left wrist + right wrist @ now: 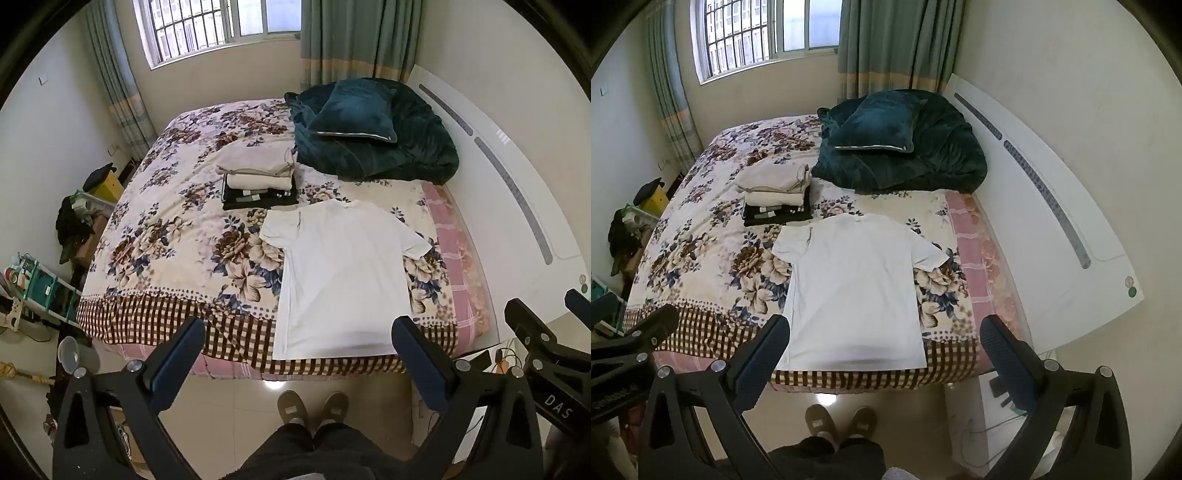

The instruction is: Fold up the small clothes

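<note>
We're standing at the near edge of the bed [155, 236] with both grippers up in the air, nothing in either one. Our left gripper [301, 347] has its jaws spread wide, and so does our right gripper [886, 343], which hangs over the near hem of the shirt without touching it.

Going left to right: only the left wrist view catches the cluttered teal shelf [40, 291] and the clear plastic cup [70, 356] on the floor at far left. Then one stack of folded clothes [258, 181], light pieces on top, dark ones underneath, sitting just beyond the shirt's left sleeve. Then one white t-shirt [343, 280], spread flat with its collar away from us and hem at the near edge. Far right there's one dark teal blanket [406, 147] with one matching pillow [352, 110] on top. Only the right wrist view shows the white headboard's [1045, 236] near end with two round dots on it.

Two slippers [314, 406] poke out below.
</note>
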`<state>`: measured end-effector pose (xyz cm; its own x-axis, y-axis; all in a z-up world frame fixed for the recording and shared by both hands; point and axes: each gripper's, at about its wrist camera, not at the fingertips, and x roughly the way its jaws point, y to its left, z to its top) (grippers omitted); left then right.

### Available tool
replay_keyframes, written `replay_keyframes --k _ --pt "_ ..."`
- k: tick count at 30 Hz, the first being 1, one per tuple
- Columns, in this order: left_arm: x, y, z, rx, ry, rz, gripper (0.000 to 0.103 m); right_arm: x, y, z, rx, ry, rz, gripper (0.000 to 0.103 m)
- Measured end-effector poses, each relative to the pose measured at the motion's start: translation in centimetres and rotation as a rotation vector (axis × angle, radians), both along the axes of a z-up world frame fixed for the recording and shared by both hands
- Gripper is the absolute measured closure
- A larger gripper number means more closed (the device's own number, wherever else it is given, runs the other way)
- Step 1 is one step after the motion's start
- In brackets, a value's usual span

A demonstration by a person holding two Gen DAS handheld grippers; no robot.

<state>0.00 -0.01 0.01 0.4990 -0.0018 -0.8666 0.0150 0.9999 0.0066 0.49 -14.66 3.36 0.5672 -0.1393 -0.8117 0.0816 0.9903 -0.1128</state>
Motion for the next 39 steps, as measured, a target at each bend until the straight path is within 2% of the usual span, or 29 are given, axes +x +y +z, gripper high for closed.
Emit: replay_keyframes --k 23,24,39 --pt "0.6 0.0 0.1 -0.003 -0.005 0.003 0.0 -0.1 0.2 -0.3 0.011 0.006 0.0 0.0" --pt "0.5 0.0 0.1 -0.004 -0.006 0.004 0.0 0.5 0.5 0.4 0.011 0.005 0.0 0.0" --pt "1.0 0.3 0.7 -0.003 -0.01 0.002 0.0 0.7 -0.2 0.6 0.01 0.005 -0.005 0.0"
